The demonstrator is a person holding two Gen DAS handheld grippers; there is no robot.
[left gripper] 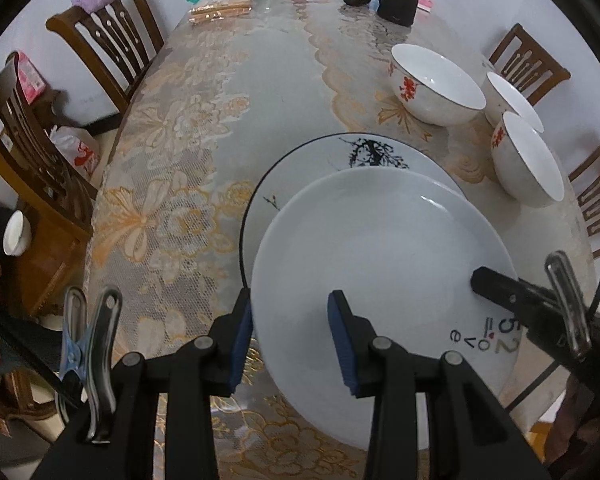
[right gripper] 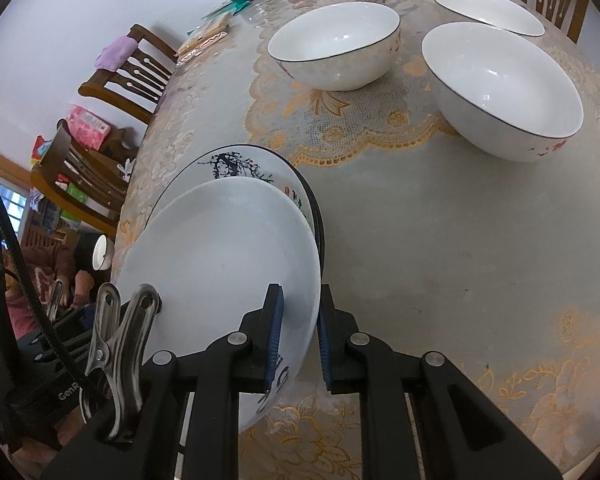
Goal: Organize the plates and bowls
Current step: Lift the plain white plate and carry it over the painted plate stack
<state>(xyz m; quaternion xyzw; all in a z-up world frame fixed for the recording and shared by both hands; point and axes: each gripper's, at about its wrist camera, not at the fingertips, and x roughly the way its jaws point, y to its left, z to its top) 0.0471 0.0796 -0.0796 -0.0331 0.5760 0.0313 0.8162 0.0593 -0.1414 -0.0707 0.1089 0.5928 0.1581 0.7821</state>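
Left wrist view: the left gripper (left gripper: 292, 336) straddles the near-left rim of the white plate (left gripper: 380, 248). One blue pad sits just outside the rim and the other over the plate's inner face. Its jaws stand partly open; whether the pads press the plate I cannot tell.

The right gripper (left gripper: 496, 284) enters at the far right of the same plate. In the right wrist view the right gripper (right gripper: 300, 332) is closed down on the plate's right rim, one pad on each face, so it has hold of the white plate (right gripper: 220, 256). The grip on opposite edges appears meant to steady the plate while it is set down.

The white plate lies over the black-rimmed plate (left gripper: 300, 176), just ahead of both grippers, overlapping its near part and not centred on it. In my judgement the plates are being stacked, and the upper one has yet to be slid further on.

Three bowls stand well ahead and to the right of the left gripper: a large bowl (left gripper: 436, 84), a middle bowl (left gripper: 512, 98) and a near bowl (left gripper: 528, 160), all apart on the desk (left gripper: 180, 160).

Writing: the white plate reads "52" and "eve" or similar, seen upside down near the right gripper. Red printed motifs mark the bowls; I cannot read them. A part-word, "GenR", shows on the dark equipment at lower left of the right wrist view.
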